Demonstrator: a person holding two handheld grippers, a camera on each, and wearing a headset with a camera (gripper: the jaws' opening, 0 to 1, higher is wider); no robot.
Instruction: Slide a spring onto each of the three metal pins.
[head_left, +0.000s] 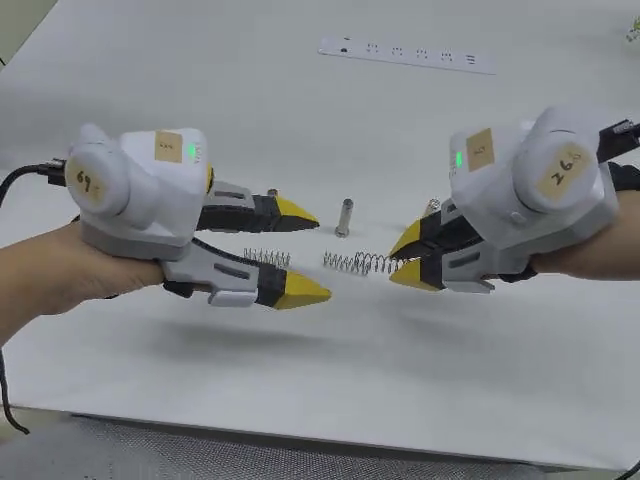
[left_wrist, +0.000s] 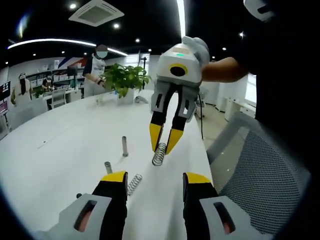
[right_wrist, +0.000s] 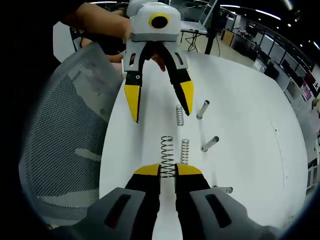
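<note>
Now: right gripper (head_left: 405, 262) fingers clenched on the end coils of the held spring (head_left: 358, 263); it sticks out level toward the left gripper (head_left: 303, 252) and looks lifted off the worktop (head_left: 330, 380).
Left side: left gripper fingers spread wide, nothing between them, facing the spring's free end.
Pins: three metal pins (right_wrist: 202, 110) (right_wrist: 210, 144) (right_wrist: 225, 189) all bare; upright pin (head_left: 344, 217) stands just behind the held spring.
Spares: two loose springs (right_wrist: 179, 115) (right_wrist: 184, 151) lie on the worktop between the grippers.
Stage: probably the first spring picked up, none threaded yet.
Risk 1: grip is on the end only, so the spring may droop, twist or ping out.
Risk 2: coil off-centre at the pin top would snag and tip the pin.
Risk 3: open left fingers could knock a loose spring or pin.
</note>
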